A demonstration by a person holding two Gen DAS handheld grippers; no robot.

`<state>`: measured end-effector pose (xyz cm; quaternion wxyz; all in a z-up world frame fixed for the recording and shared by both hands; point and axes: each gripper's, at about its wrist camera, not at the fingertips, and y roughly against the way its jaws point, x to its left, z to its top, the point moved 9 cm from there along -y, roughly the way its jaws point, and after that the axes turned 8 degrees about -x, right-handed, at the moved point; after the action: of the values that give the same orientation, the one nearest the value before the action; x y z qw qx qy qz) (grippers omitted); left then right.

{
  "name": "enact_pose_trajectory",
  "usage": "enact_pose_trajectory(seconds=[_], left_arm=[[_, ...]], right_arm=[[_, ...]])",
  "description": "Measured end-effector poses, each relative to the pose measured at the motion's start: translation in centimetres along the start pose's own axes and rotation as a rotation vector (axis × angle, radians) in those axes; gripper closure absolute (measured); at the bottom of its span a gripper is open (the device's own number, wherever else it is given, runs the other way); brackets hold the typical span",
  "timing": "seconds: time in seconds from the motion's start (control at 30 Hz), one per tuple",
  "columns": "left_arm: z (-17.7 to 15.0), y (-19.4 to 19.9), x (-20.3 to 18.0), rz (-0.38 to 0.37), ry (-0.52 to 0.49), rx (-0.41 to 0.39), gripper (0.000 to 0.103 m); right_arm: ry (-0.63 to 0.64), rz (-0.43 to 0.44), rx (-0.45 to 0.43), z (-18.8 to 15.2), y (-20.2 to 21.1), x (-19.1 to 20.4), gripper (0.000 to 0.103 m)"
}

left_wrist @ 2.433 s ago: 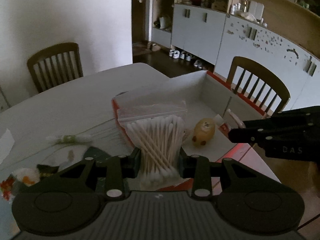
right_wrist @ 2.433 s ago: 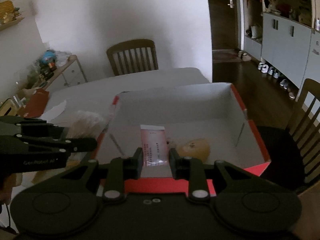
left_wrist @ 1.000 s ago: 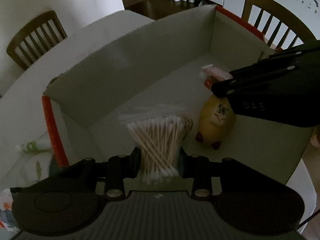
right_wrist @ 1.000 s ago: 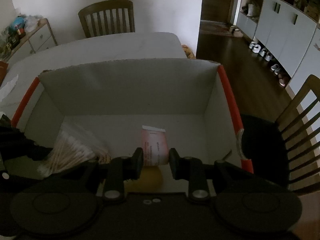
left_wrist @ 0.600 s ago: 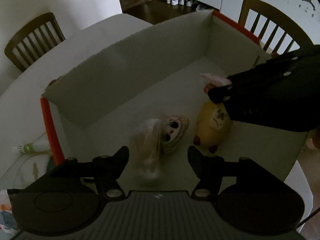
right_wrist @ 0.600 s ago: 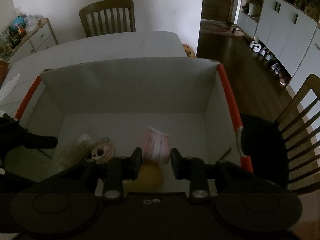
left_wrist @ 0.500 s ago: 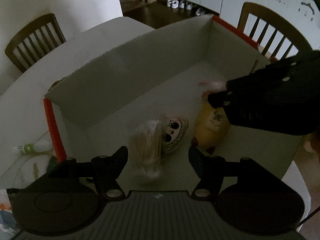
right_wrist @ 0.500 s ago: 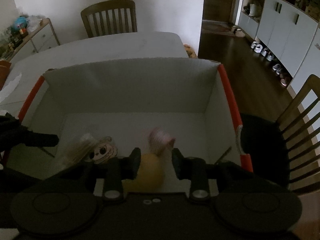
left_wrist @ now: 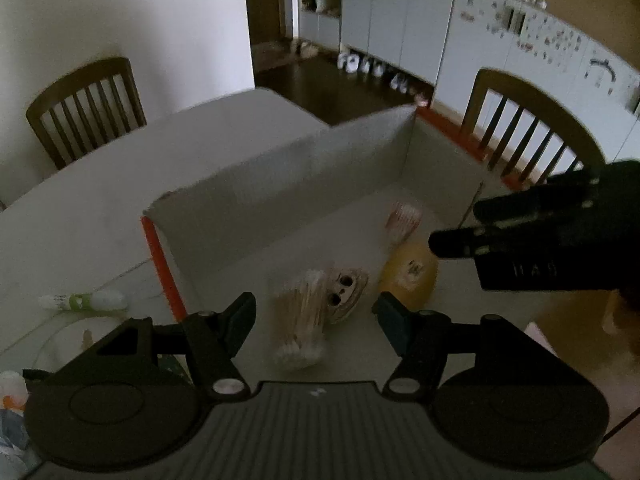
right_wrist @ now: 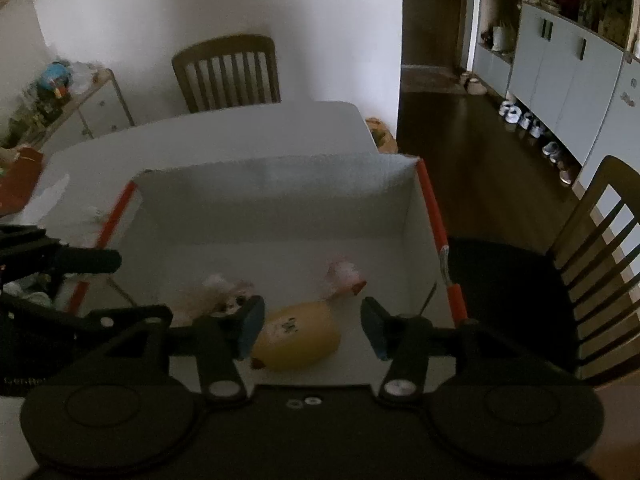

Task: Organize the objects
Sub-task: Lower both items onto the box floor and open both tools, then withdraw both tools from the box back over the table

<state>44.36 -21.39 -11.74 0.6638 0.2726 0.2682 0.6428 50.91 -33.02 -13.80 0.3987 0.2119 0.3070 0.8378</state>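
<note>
Hovering over box (left_wrist: pixel 280 184), left gripper (left_wrist: pixel 316 316) and right gripper (right_wrist: pixel 312 326) spread wide, empty, lettering unreadable.

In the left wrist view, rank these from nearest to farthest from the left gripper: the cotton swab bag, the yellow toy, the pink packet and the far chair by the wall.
1. Cotton swab bag, straight ahead of the open left gripper.
2. Yellow toy, ahead right.
3. Pink packet, deeper in the box.
4. Far chair, left by the wall.

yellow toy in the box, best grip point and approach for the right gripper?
Grip the yellow toy across its rounded middle, coming from above. It lies on its side on the box floor, directly below the open right gripper, long axis roughly across the view. The middle looks narrow enough for the jaws; the pink packet lies just behind it.
</note>
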Motion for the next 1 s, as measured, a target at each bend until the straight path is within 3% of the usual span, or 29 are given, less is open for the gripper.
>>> enact_pose_trajectory(seconds=[0.37,0.77,0.83,1.0], left_arm=[[0.3,6.0,0.3,-0.040,-0.008,-0.112,0.037],[-1.7,11.5,3.9,-0.048,0.050,-0.171,0.037],[-2.1,12.4,4.9,-0.038,0.055,-0.187,0.028],[-3.4,14.3,7.6,-0.017,0.072,-0.211,0.027]], right_arm=[[-0.004,0.032,-0.077,0.1,5.0,3.4,0.045],[-0.033,0.058,-0.118,-0.7,7.8,9.2,0.036],[-0.034,0.060,-0.120,-1.0,8.0,10.4,0.034],[-0.036,0.064,-0.121,-1.6,8.1,13.5,0.027]])
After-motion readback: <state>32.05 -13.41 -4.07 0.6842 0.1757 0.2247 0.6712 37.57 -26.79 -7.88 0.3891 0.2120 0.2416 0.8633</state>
